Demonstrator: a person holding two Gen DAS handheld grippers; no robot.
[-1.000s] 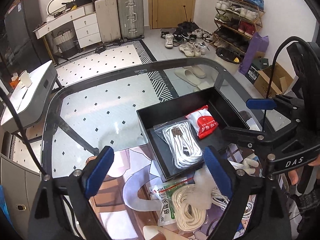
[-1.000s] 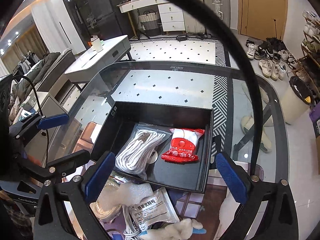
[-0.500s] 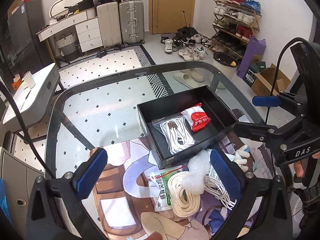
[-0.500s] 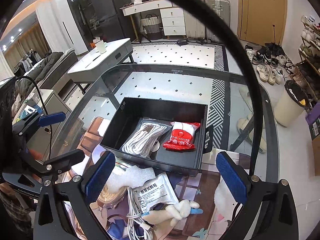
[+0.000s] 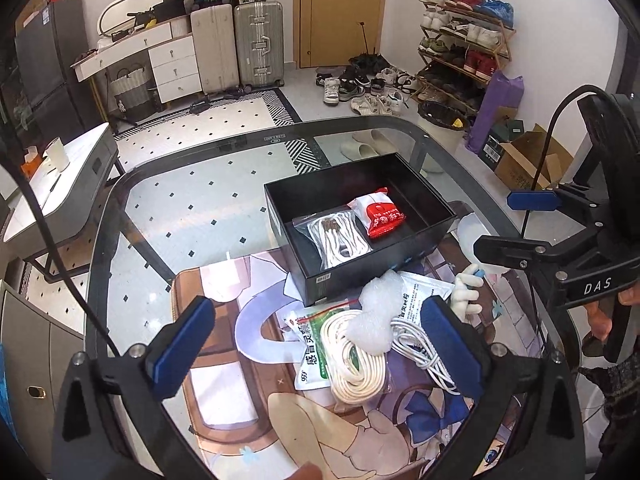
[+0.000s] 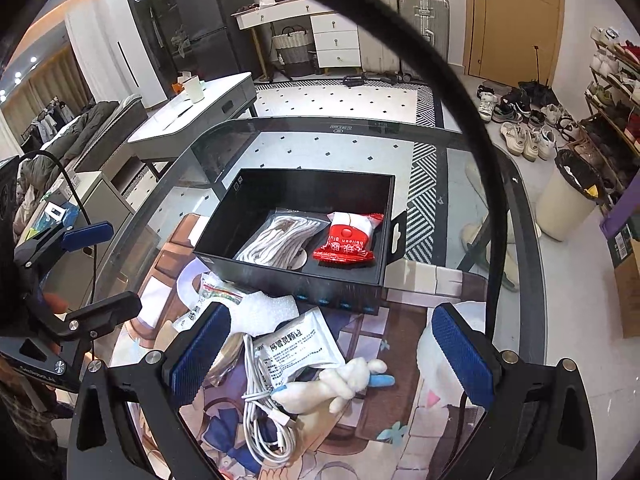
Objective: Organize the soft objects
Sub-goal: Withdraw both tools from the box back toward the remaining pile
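Note:
A black box (image 5: 304, 196) (image 6: 280, 276) sits on the glass table and holds a bagged white rope (image 5: 340, 236) (image 6: 280, 238) and a red packet (image 5: 380, 212) (image 6: 348, 236). In front of it lie a coiled cream rope (image 5: 352, 360), white foam (image 5: 376, 312) (image 6: 264, 312), a white sachet (image 6: 296, 344), a green sachet (image 5: 310, 344), a white cable (image 5: 416, 344) (image 6: 260, 412) and a small white plush (image 6: 340, 380) (image 5: 466, 292). My left gripper (image 5: 316, 344) is open and empty above the pile. My right gripper (image 6: 328, 352) is open and empty above the sachet and plush.
A printed mat (image 5: 240, 400) covers the near part of the glass table (image 5: 180, 208). A grey side table (image 6: 192, 120) stands to the left. Shoes (image 5: 372, 88), a shoe rack (image 5: 464, 32) and a bin (image 6: 568, 196) stand on the floor beyond.
Both grippers have pulled back and up from the box, so the box looks smaller and the pile in front of it has come fully into view. Both stay open and empty.

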